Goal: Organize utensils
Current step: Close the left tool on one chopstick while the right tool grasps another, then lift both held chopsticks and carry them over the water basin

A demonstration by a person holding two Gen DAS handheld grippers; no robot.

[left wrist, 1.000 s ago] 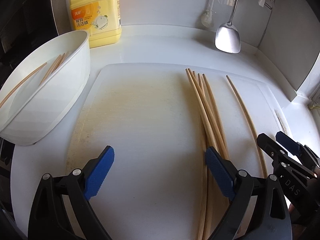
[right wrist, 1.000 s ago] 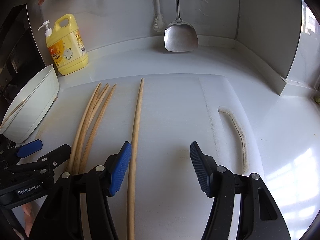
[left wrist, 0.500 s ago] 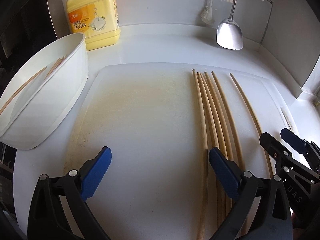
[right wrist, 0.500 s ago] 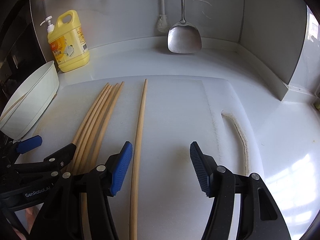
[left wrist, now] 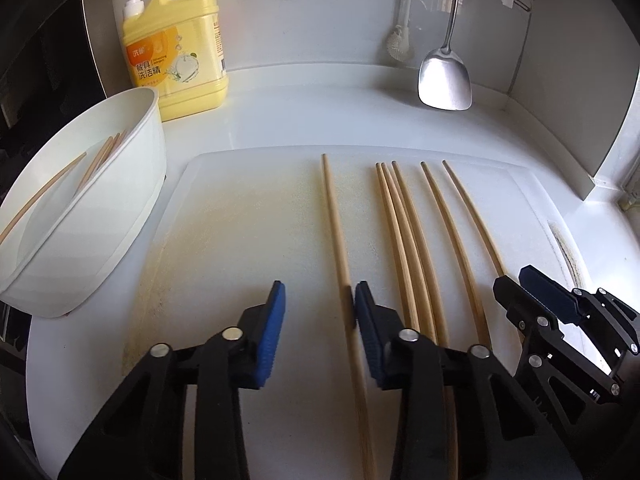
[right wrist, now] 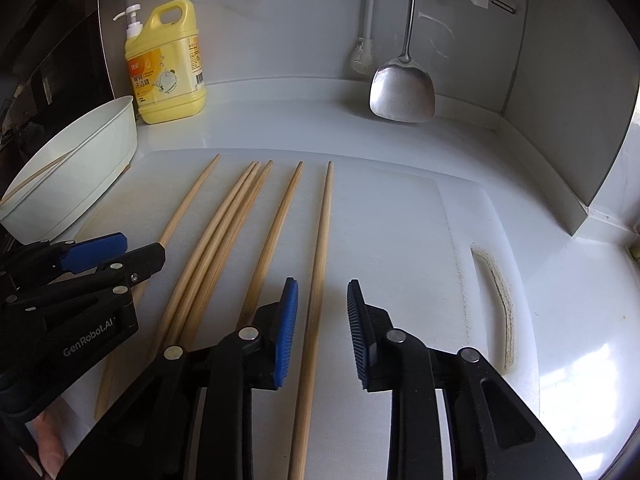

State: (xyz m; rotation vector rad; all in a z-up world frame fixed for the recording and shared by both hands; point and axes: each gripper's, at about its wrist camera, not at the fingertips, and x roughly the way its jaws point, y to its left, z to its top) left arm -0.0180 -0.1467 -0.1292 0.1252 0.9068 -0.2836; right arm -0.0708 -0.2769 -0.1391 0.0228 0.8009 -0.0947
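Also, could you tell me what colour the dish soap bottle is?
Yellow, with a white pump; the dish soap bottle shows best in the left wrist view.

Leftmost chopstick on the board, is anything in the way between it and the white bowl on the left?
Nothing visible. Only bare cutting board lies between the leftmost chopstick and the white bowl. The left gripper is closing its jaws with that chopstick between them.

Daylight enters from the right, leaving bright glare on the tabletop [right wrist: 580, 368] there. The left side falls dark. Both fisheye views bend strongly at the edges; focus is sharp.
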